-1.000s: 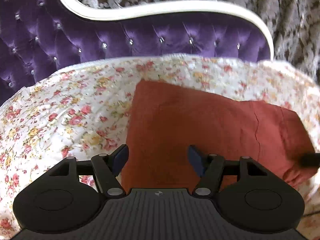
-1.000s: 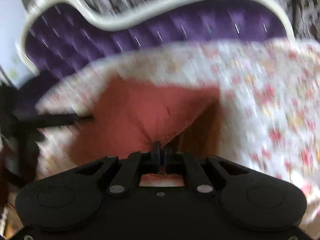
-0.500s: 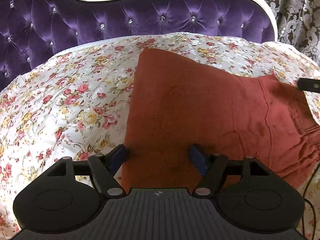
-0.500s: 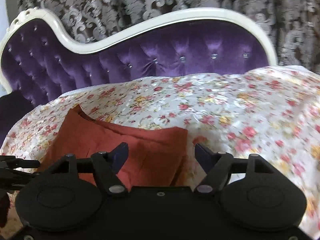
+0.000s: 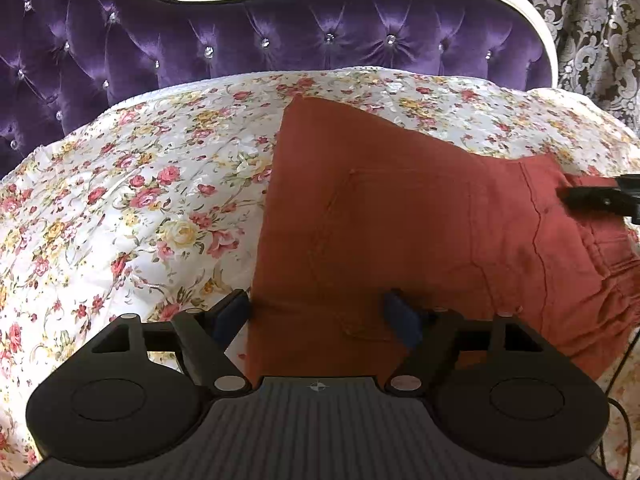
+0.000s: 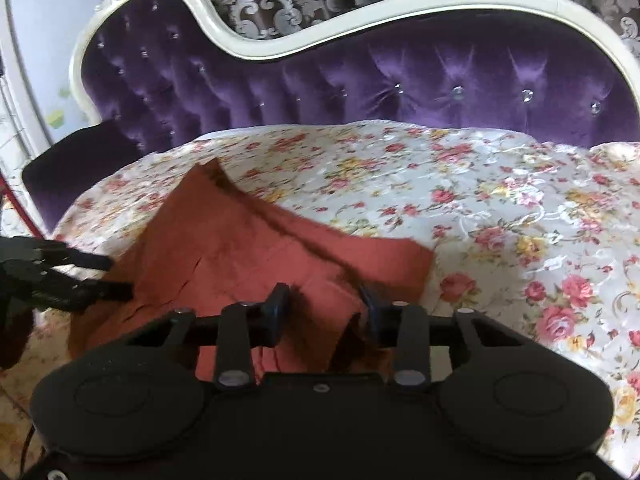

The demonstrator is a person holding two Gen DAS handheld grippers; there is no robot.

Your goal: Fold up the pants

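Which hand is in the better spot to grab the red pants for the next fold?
Probably the right gripper: its jaws are closing with a raised fold of the red pants between them. The left gripper is opening, spread flat over the pants' edge.

floral bedspread (image 5: 120,208) | purple tufted headboard (image 5: 280,40), white frame (image 6: 360,20) | damask curtain (image 5: 592,20) behind

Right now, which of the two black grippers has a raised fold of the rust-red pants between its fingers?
The right gripper: its closing jaws straddle a raised fold of the rust-red pants. The left gripper, opening, only spans flat cloth at the edge.
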